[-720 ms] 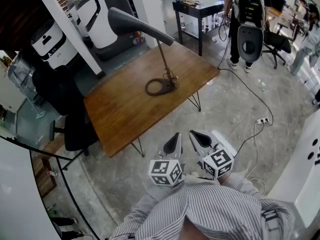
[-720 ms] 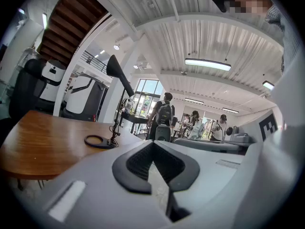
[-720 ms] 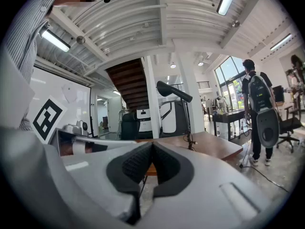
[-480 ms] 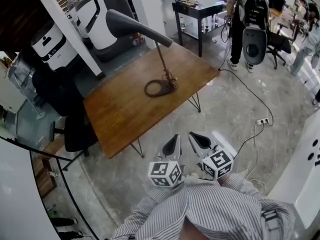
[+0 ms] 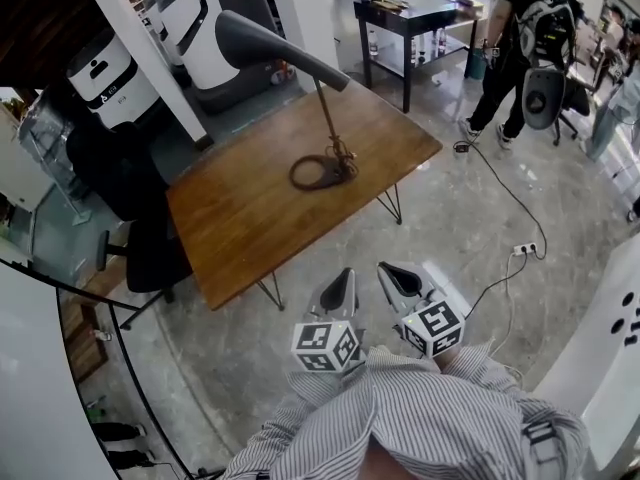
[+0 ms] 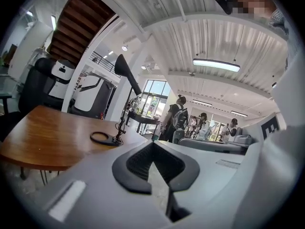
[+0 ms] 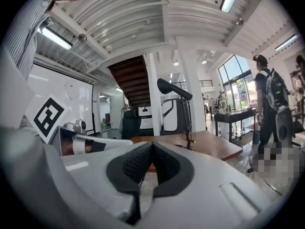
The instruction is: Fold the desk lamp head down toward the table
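The desk lamp stands on the wooden table [image 5: 250, 223]. Its long grey head [image 5: 270, 46] is raised high on a thin stem [image 5: 326, 118] above a dark ring base [image 5: 318, 173]. My left gripper [image 5: 343, 280] and right gripper [image 5: 393, 273] hang side by side over the floor, short of the table's near corner and close to my striped shirt. Both are shut with nothing between the pads. The left gripper view shows the lamp head [image 6: 125, 69] and base [image 6: 102, 138] far beyond the left gripper [image 6: 153, 145]. In the right gripper view the lamp head [image 7: 174, 89] stands past the right gripper [image 7: 151, 145].
A black office chair [image 5: 125, 193] sits at the table's left side, with white machines [image 5: 105, 78] behind it. A black side table [image 5: 415, 13] stands at the back. A person with a backpack [image 5: 530, 33] walks at far right. A cable and power strip [image 5: 525, 250] lie on the floor.
The person with the backpack has walked farther off to the right. Both grippers and the lamp stay as they were.
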`<state>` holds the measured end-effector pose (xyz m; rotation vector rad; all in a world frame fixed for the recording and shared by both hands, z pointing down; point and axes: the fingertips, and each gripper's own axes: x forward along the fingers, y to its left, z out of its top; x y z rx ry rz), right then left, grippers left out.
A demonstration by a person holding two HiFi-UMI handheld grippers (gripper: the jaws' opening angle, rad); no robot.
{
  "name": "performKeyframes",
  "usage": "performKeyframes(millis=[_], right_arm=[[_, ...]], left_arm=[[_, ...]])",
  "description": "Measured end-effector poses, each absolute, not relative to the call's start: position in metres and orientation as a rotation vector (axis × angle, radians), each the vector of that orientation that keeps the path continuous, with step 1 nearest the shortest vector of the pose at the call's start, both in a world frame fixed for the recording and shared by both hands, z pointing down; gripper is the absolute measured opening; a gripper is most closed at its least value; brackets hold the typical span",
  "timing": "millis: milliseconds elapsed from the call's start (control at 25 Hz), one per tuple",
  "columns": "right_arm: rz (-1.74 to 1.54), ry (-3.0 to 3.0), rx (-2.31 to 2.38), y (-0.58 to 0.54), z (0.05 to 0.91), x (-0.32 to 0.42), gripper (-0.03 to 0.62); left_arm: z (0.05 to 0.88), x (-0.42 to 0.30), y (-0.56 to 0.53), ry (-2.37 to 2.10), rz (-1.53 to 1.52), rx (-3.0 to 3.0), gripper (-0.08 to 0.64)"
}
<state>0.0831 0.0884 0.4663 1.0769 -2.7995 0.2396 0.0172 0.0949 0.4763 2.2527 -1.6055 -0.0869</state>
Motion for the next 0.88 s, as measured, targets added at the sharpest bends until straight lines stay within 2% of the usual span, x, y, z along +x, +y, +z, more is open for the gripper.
performKeyframes(millis=[560, 880], right_arm=[[0.216, -2.876, 1.046, 0.076, 0.461, 0.106, 0.0], [0.244, -2.854, 1.009, 0.033, 0.477, 0.085, 0.0]], left_arm=[[0.479, 0.032, 0.079, -1.652, -0.12, 2.231, 0.005], [0.481, 0.006, 0.028, -1.677, -0.147, 2.235, 0.005]])
